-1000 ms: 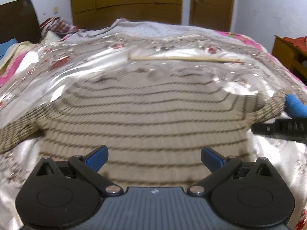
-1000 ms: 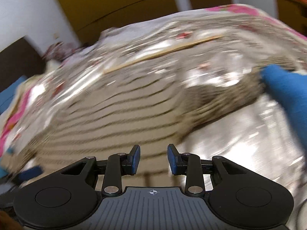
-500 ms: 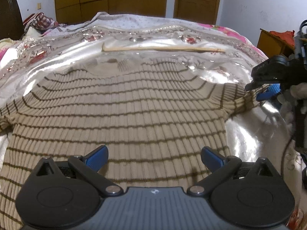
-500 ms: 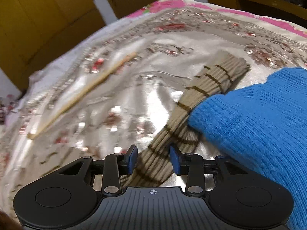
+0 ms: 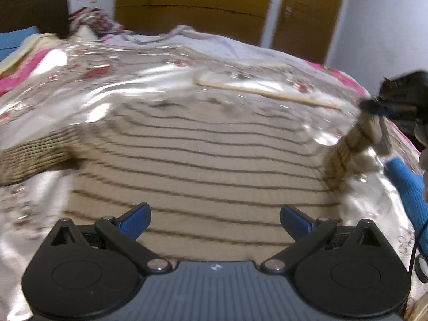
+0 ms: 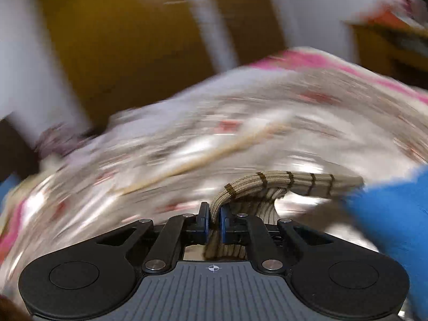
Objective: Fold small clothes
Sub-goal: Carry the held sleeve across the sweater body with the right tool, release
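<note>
While both views are smeared by motion, the bed fills most of each one, covered by a shiny silver spread printed with red flowers and edged in pink. Behind it stand yellow-brown wardrobe doors and a pale wall.

Spread flat on the bed lies the sweater, beige ribbed knit with thin dark stripes. Its body takes up the middle of the left wrist view, and one sleeve runs out flat toward the left edge. The other sleeve is lifted off the spread at the right side of that view, rising to the right tool, which shows there only as a dark blurred shape.

A blue knit garment lies at the right, close beside the lifted sleeve; whether the two touch cannot be told. A thin pale stick lies across the spread beyond the sweater's far edge.

The left tool hangs over the near part of the sweater with its blue-padded fingers spread wide and nothing between them. In the right wrist view the right tool has its fingers pressed nearly together, pinching a bunch of the striped sleeve, which arches up out of the grip and trails off to the right.
</note>
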`<state>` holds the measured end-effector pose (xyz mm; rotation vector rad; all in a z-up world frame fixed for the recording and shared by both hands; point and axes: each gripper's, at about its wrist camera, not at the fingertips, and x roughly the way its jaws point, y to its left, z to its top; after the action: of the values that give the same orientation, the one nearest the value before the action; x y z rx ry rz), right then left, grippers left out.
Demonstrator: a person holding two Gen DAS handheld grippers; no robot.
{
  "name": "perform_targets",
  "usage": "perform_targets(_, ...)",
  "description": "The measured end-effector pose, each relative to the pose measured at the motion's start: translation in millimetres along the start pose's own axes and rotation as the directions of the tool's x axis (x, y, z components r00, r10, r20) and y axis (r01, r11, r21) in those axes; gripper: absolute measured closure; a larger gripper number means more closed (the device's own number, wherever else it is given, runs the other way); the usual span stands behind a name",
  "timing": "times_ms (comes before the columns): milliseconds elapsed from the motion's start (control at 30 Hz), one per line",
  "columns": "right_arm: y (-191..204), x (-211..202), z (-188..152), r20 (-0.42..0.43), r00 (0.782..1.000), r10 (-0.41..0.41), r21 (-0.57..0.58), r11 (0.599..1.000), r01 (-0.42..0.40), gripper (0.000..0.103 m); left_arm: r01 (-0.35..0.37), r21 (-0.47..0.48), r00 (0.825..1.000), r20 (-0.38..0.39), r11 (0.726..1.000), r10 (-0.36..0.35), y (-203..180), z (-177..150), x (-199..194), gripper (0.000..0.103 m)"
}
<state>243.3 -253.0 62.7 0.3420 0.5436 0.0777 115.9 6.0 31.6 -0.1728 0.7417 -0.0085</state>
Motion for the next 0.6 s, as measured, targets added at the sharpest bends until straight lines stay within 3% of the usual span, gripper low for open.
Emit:
perform_targets(67, 56, -2, -17, -0.05, 0.988, 0.149, -0.192, 0.969, -0.156, 0.094, -0.043, -0.025, 0.999, 0.009, 0.999, 0.043, 20, -8, -12, 0.0)
perform_targets(133, 108, 1, -50, -0.131, 0.961, 0.244, -0.402, 0.873, -0.277, 0.094, -0.094, -0.05, 0.995, 0.006, 0.994, 0.095, 39, -20, -20, 0.0)
perform_targets(167, 127, 7, -69, -0.188, 0.951, 0.247, -0.478, 0.822, -0.308, 0.094, -0.114, -0.062, 0.993, 0.0, 0.992, 0.114, 46, -26, -21, 0.0)
perform_targets(233, 145, 22, -99, -0.271, 0.94, 0.208, -0.533, 0.78, -0.326, 0.093, -0.138, -0.076, 0.99, -0.02, 0.987, 0.137, 57, -38, -20, 0.0)
perform_targets(300, 148, 33, -121, -0.32, 0.935, 0.151, -0.555, 0.77, -0.314, 0.093, -0.143, -0.059, 0.99, -0.029, 0.988, 0.141, 60, -44, -14, 0.0)
perform_targets(467, 138, 32, -134, -0.331, 0.94, 0.086, -0.589, 0.759, -0.277, 0.089, -0.131, -0.007, 0.991, -0.008, 0.991, 0.131, 58, -49, -8, 0.0)
perform_targets(533, 141, 29, -133, -0.298, 0.952, 0.078, -0.634, 0.729, -0.258, 0.086, -0.118, -0.011, 0.993, -0.014, 0.993, 0.118, 60, -49, -7, 0.0)
perform_targets(600, 146, 32, -131, -0.275, 0.959, 0.073, -0.679, 0.692, -0.247, 0.075, -0.111, -0.019, 0.994, -0.014, 0.994, 0.111, 62, -48, -7, 0.0)
